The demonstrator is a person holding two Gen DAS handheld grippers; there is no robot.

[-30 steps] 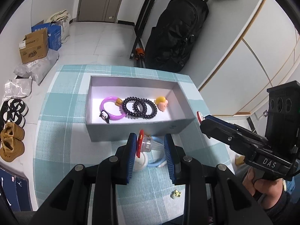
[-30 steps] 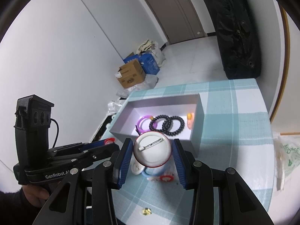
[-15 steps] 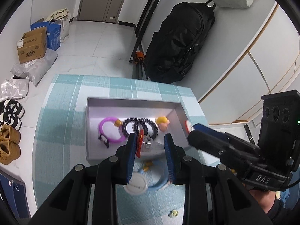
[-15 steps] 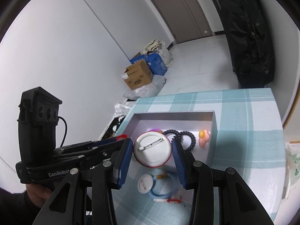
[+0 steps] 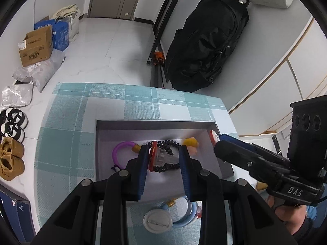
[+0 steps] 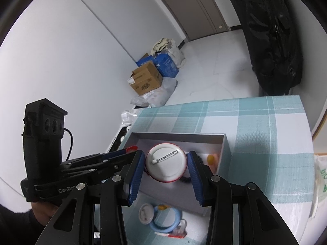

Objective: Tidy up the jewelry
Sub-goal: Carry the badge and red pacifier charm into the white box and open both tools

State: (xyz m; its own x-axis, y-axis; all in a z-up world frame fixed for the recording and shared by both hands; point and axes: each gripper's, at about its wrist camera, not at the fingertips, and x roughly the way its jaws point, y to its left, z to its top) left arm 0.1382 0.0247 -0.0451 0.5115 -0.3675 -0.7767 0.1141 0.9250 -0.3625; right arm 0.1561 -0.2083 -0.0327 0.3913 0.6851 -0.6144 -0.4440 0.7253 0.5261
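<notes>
A grey open box (image 5: 155, 124) (image 6: 223, 153) lies on the checked tablecloth. It holds a purple ring (image 5: 117, 153), black bead bracelets (image 5: 169, 144) and a small yellow and pink charm (image 5: 191, 144). My left gripper (image 5: 163, 159) is shut on a red-edged clear item (image 5: 157, 157) and hovers over the box. My right gripper (image 6: 166, 164) is shut on a white pin badge with a red rim (image 6: 166, 164), also above the box; it shows in the left wrist view (image 5: 214, 137) at the box's right wall.
In front of the box lie a white badge (image 5: 158, 221) (image 6: 146, 213) and a light blue ring (image 5: 189, 214) (image 6: 166, 220). A black bag (image 5: 206, 47), cardboard boxes (image 5: 35, 46) and shoes (image 5: 11, 159) are on the floor around the table.
Both grippers have moved forward with their items, from in front of the box to above its inside.
</notes>
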